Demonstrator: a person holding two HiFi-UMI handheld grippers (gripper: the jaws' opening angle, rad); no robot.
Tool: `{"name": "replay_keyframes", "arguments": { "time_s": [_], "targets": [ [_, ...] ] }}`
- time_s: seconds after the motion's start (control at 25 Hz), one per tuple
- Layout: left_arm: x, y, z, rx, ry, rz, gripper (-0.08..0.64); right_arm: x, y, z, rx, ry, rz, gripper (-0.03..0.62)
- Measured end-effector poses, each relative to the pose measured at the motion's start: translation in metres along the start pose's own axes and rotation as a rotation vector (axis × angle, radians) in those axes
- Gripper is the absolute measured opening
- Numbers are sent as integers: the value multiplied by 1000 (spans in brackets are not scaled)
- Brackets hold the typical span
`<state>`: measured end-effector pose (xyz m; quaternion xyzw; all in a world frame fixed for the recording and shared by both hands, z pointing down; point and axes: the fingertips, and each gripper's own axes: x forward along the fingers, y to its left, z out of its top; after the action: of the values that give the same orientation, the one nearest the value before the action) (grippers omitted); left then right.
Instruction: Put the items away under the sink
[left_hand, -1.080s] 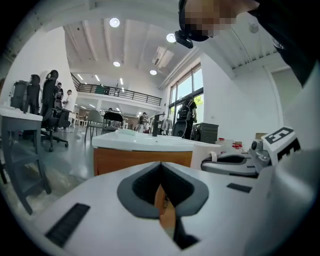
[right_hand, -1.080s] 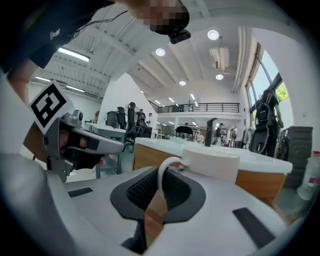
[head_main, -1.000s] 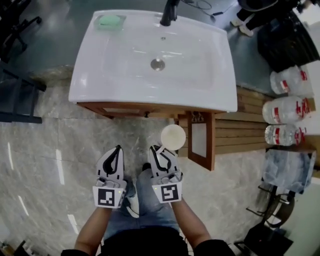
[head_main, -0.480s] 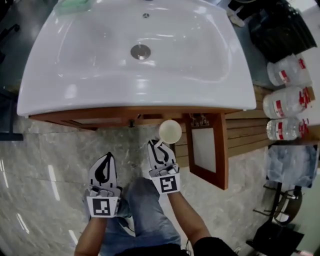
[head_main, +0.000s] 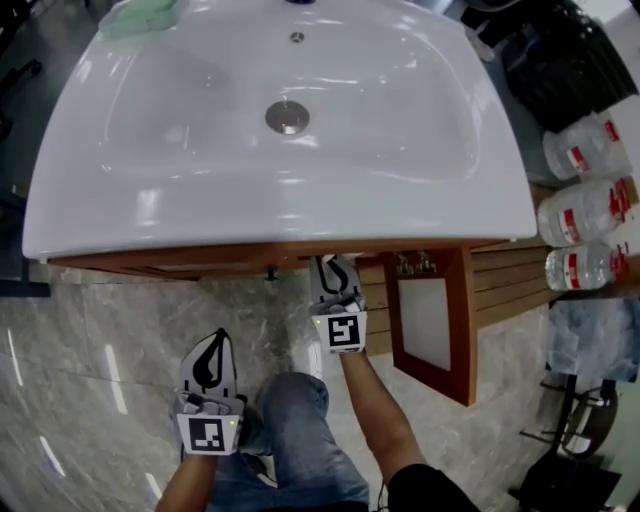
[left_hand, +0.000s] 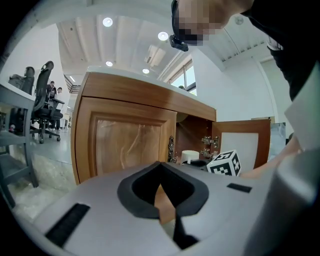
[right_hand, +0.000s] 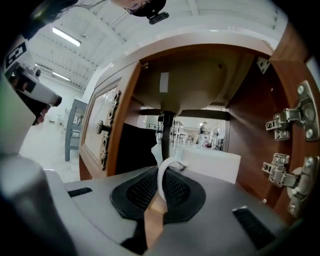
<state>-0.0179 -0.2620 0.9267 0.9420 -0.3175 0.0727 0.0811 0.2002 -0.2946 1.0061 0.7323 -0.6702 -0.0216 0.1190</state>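
The right gripper (head_main: 336, 272) has dropped and pushed forward. The cup (right_hand: 209, 165), pinched by its handle (right_hand: 164, 175), now hangs just ahead of it inside the open cabinet (right_hand: 252, 115), ready for setting down. The left gripper (head_main: 213, 340) waits behind, jaws pressed together and empty.

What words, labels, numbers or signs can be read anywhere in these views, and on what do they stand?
No text can be read in any view.
On the water bottles, red labels: too small and blurred to read.
The marker cubes: black-and-white square patterns only, no letters or numbers.
The white cup: no print visible.
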Motion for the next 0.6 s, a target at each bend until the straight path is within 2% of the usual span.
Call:
{"name": "replay_keyframes", "arguments": {
  "time_s": [0.32, 0.6],
  "targets": [
    [-6, 0, -11, -5, 41, -3, 6, 26, -12, -2, -48, -15, -27, 37],
    [-34, 1, 20, -12, 92, 9, 6, -22, -8, -6, 1, 115, -62, 63]
  ]
}}
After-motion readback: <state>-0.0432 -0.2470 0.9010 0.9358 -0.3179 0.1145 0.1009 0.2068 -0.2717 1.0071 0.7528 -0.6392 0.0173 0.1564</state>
